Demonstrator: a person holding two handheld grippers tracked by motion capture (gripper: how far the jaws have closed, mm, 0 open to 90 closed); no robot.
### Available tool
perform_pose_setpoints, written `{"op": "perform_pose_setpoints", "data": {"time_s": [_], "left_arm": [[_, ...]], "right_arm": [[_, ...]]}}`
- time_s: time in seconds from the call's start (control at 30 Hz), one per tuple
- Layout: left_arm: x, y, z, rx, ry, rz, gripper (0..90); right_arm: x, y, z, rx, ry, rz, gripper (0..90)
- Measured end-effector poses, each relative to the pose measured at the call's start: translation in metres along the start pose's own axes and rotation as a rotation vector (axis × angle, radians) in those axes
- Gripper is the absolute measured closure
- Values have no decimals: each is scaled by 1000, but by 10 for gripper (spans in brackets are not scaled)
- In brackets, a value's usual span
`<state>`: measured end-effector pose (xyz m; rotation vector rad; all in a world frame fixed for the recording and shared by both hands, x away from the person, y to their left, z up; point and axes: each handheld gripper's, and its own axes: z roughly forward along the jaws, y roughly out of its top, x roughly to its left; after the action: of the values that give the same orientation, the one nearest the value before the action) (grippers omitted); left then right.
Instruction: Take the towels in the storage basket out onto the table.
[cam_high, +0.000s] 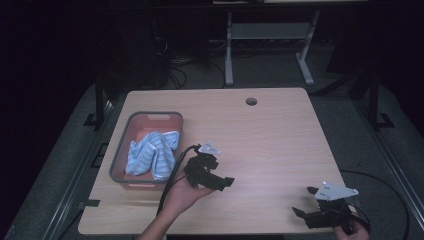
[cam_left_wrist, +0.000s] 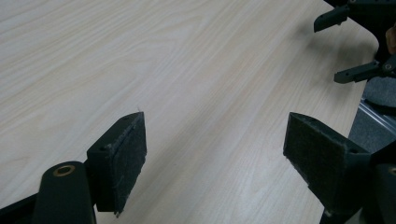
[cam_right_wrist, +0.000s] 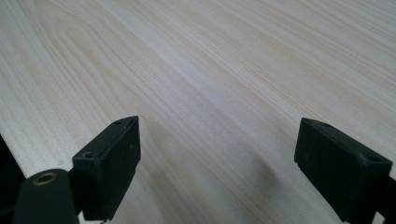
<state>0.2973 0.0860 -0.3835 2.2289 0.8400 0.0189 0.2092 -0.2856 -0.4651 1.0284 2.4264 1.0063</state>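
Over bare surface, both grippers, left and right, hover with fingers spread, empty; towel sits in bin, so probably resetting.

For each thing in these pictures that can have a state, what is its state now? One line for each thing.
left gripper: open, holding nothing, over the table beside the bin.
right gripper: open, holding nothing, near the table's front right corner.
bin: upright on the table, with the cloth inside.
striped cloth: crumpled, lying in the bin.
table: bare wood with a round cable hole.
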Motion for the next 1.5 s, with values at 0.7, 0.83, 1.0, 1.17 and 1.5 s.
{"op": "perform_pose_setpoints", "data": {"time_s": [0.7,0.83,1.0,1.17,1.5], "left_arm": [[28,23,-27,10,5,-2,212],[36,25,-34,17,16,-1,213],[45,26,-44,2,28,-20,212],[56,26,-58,-15,53,-42,213],[76,21,-81,-35,102,-86,213]], "right_arm": [[1,1,1,4,3,2,138],[1,1,2,5,5,-4,138],[3,2,2,4,5,-8,138],[3,2,2,6,5,-7,138],[2,2,2,8,4,-13,138]]}}
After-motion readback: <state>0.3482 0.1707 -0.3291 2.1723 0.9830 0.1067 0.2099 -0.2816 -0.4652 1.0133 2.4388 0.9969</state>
